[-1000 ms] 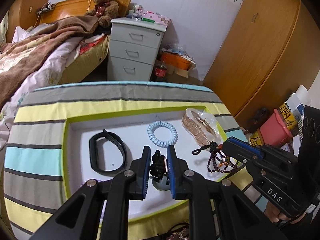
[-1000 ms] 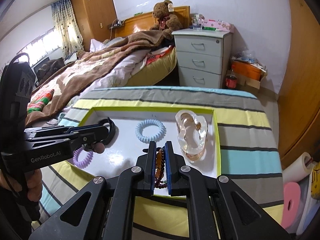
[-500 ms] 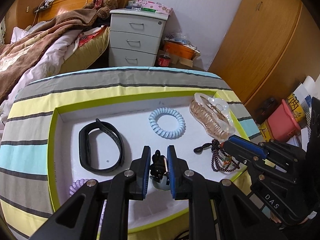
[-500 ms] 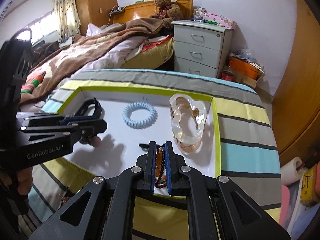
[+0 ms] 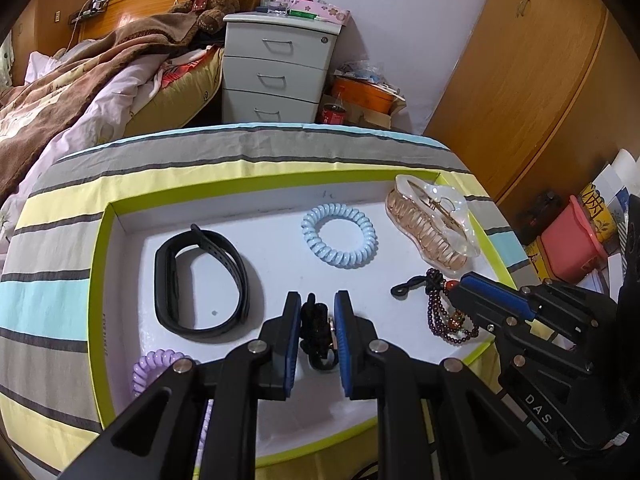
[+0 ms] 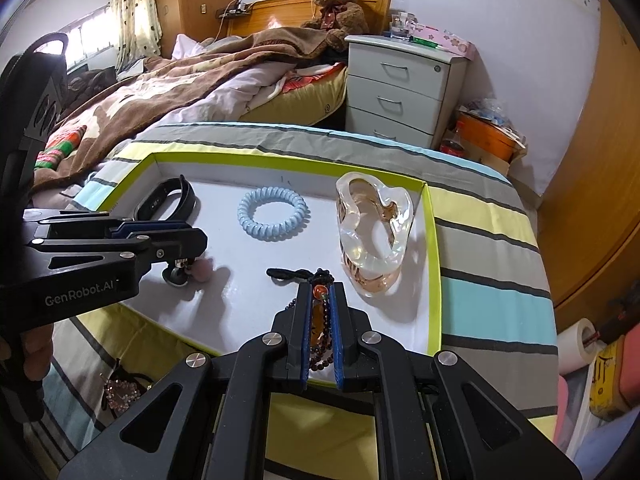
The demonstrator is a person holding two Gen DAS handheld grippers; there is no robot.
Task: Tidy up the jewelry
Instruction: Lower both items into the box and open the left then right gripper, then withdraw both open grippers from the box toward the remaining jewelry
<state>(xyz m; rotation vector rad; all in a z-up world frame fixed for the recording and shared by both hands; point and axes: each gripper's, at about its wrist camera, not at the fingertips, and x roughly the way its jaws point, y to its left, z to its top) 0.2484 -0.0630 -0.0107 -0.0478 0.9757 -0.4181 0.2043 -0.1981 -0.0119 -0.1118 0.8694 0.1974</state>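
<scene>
While two coil ties (image 5: pixel 339 236) lie, one wristband (image 5: pixel 200 280)

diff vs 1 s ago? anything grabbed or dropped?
Nothing grabbed or dropped. The left gripper came down closer over the tray, still shut on the small black hair tie. The right gripper stays shut on the bead bracelet. The black band, blue coil tie and claw clip lie as before.

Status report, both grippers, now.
Left gripper shut on black clip. Right gripper shut on bead bracelet. Both over tray. Nothing blocking.
</scene>
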